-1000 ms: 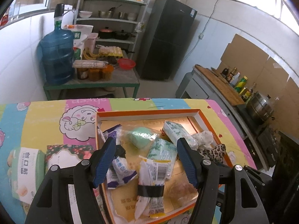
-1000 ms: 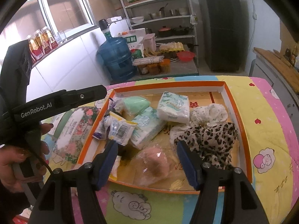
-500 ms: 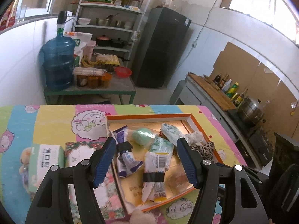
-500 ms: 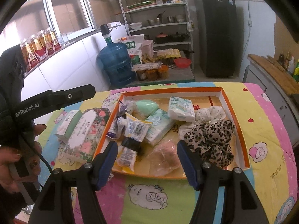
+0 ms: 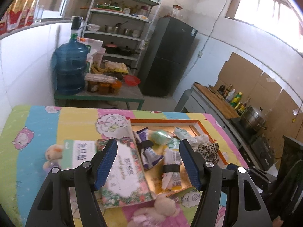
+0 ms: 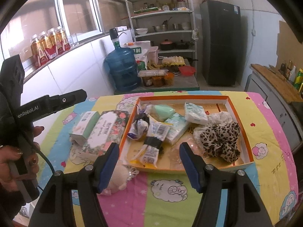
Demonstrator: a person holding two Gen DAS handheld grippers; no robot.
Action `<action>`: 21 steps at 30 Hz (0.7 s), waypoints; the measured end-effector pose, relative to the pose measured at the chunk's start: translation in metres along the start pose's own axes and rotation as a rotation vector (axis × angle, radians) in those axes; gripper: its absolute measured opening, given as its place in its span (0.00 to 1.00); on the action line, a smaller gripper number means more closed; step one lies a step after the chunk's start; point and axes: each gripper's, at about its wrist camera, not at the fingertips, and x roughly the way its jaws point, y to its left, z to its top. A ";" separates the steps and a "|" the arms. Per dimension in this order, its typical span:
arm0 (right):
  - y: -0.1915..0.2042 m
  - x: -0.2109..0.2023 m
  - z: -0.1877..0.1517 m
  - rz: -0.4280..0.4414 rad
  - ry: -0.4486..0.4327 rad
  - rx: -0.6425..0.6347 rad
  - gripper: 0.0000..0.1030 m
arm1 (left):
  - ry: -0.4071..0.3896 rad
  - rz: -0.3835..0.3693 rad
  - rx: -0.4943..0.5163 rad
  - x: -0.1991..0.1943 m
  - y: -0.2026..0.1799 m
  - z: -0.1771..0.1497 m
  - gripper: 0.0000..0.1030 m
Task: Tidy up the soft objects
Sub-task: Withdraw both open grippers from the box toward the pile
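An orange-rimmed tray [image 6: 181,96] [image 5: 162,121] lies on the cartoon-print table. It holds a leopard scrunchie [image 6: 219,141] [image 5: 208,149], a white tissue pack [image 6: 196,111], a green pouch [image 6: 162,110] [image 5: 161,135] and a snack pack bound by a black band [image 6: 153,141] [image 5: 171,166]. Left of the tray sit a floral tissue box [image 6: 106,132] [image 5: 125,172] and a green box [image 6: 86,124] [image 5: 75,151]. A plush toy [image 6: 117,176] [image 5: 162,206] lies at the tray's near corner. My left gripper [image 5: 147,141] and right gripper [image 6: 149,145] hover open and empty above the tray's near side.
In the right wrist view a hand holds the left gripper's body [image 6: 53,102] at the far left. Behind the table stand a side table with a blue water jug [image 6: 122,71], a shelf rack and a dark fridge [image 6: 220,43]. A counter with bottles [image 5: 234,98] runs along the right.
Both grippers have drawn back and upward from the tray, still open. More of the table, the boxes and the plush toy have come into view.
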 end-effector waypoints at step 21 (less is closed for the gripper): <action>0.071 0.006 -0.042 0.008 0.046 0.031 0.64 | -0.016 0.065 -0.024 -0.072 0.096 -0.058 0.67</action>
